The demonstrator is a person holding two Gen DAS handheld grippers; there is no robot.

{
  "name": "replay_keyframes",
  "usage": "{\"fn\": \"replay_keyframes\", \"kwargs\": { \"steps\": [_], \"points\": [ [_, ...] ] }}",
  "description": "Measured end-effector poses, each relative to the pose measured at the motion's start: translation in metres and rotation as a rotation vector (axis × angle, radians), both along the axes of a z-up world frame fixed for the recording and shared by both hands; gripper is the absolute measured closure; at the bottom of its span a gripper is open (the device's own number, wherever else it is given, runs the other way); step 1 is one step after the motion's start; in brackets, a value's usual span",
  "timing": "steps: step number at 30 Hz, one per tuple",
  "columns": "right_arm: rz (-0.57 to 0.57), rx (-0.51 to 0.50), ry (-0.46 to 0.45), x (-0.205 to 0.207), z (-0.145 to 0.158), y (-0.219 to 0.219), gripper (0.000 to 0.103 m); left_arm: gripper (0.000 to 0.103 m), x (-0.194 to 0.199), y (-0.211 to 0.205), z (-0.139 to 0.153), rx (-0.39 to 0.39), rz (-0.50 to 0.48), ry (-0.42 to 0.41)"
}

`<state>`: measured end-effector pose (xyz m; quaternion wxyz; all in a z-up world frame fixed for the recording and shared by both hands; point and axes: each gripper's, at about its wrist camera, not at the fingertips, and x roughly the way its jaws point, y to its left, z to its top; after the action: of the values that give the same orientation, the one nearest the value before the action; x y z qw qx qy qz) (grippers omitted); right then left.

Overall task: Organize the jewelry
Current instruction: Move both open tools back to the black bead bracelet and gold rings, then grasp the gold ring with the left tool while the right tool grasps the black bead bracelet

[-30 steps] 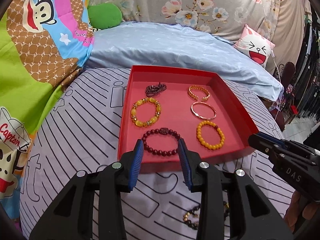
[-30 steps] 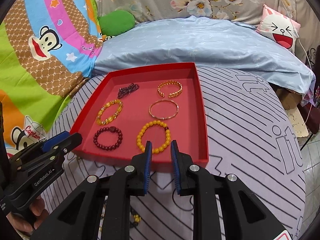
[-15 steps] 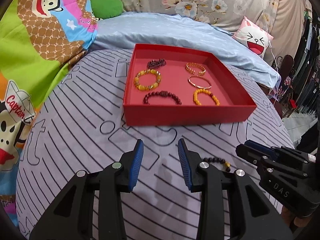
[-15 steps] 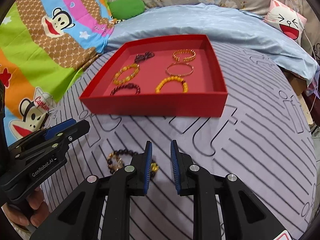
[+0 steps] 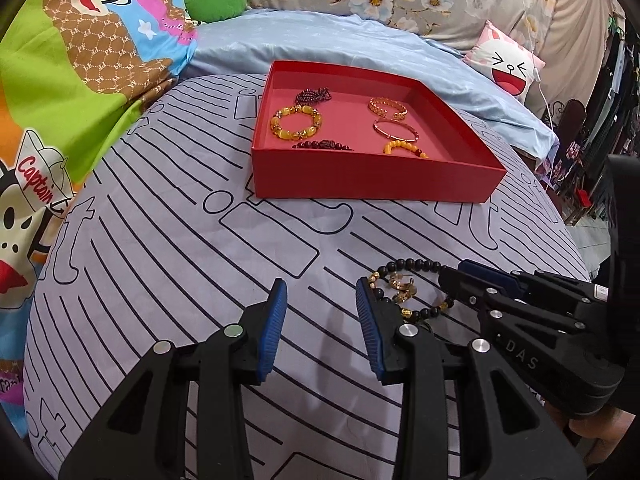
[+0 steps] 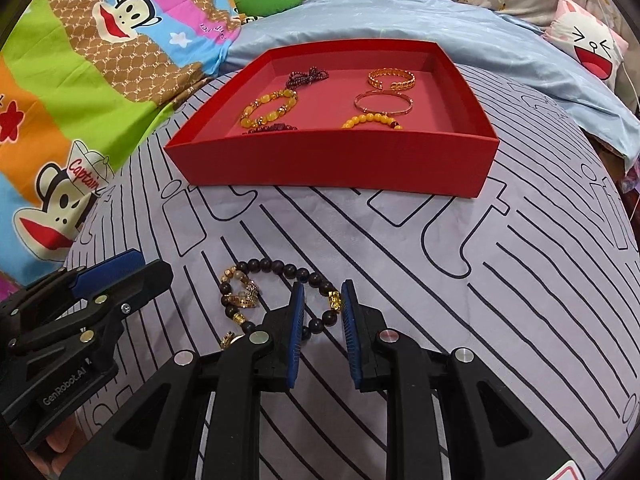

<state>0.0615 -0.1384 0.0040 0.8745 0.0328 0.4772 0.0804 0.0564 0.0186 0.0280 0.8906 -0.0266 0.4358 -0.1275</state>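
Observation:
A red tray (image 5: 372, 178) (image 6: 332, 164) on the striped grey cloth holds several bracelets, among them a yellow bead bracelet (image 5: 296, 122) (image 6: 268, 108) and a gold bangle (image 5: 396, 130) (image 6: 382, 103). A black bead bracelet with gold charms (image 5: 404, 288) (image 6: 276, 280) lies on the cloth in front of the tray. My right gripper (image 6: 322, 312) (image 5: 450, 280) is open, low over the bracelet, with its right-hand beads between the fingertips. My left gripper (image 5: 320, 312) (image 6: 156, 270) is open and empty, just left of the bracelet.
A light blue quilt (image 5: 352, 40) lies behind the tray. A bright cartoon blanket (image 5: 80, 80) covers the left side. A pink face pillow (image 5: 508, 66) sits at the back right. The bed's right edge drops off beyond the tray.
Both grippers have pulled back from the tray and come down toward the black bead bracelet. The right gripper now straddles its beads. Both stayed open.

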Motion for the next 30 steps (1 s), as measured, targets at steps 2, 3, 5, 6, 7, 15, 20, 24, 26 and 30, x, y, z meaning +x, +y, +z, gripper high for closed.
{"fn": "replay_keyframes", "kwargs": {
  "steps": [2, 3, 5, 6, 7, 15, 20, 24, 26, 30],
  "points": [
    [-0.003, -0.002, 0.007, 0.0, -0.003, -0.001, 0.083, 0.069, -0.001, 0.0, 0.0, -0.003, 0.0, 0.0],
    [-0.004, -0.001, 0.004, 0.0, -0.003, -0.002, 0.085, 0.069, -0.001, 0.0, 0.0, -0.003, 0.001, 0.001],
    [-0.004, -0.003, 0.001, -0.001, -0.004, -0.002, 0.086, 0.069, -0.002, 0.0, -0.001, -0.005, -0.001, 0.002],
    [-0.006, -0.008, -0.001, -0.001, -0.004, -0.002, 0.087, 0.069, -0.002, 0.0, -0.001, -0.005, -0.001, 0.003],
    [-0.006, -0.011, -0.002, -0.001, -0.004, -0.002, 0.089, 0.069, -0.002, 0.0, -0.001, -0.006, -0.001, 0.003],
    [-0.031, -0.006, -0.002, -0.007, -0.005, -0.011, 0.095, 0.069, -0.01, -0.008, -0.003, -0.018, -0.031, 0.015],
    [-0.039, -0.003, -0.002, -0.013, -0.005, -0.015, 0.095, 0.069, -0.02, -0.019, -0.005, -0.036, -0.082, 0.027],
    [-0.042, 0.0, -0.002, -0.015, -0.005, -0.015, 0.095, 0.069, -0.023, -0.029, -0.009, -0.04, -0.107, 0.045],
    [-0.043, 0.002, -0.002, -0.016, -0.006, -0.016, 0.095, 0.069, -0.025, -0.032, -0.012, -0.046, -0.115, 0.055],
    [-0.045, 0.006, -0.002, -0.016, -0.006, -0.016, 0.095, 0.069, -0.025, -0.036, -0.017, -0.032, -0.119, 0.063]
  ]
}}
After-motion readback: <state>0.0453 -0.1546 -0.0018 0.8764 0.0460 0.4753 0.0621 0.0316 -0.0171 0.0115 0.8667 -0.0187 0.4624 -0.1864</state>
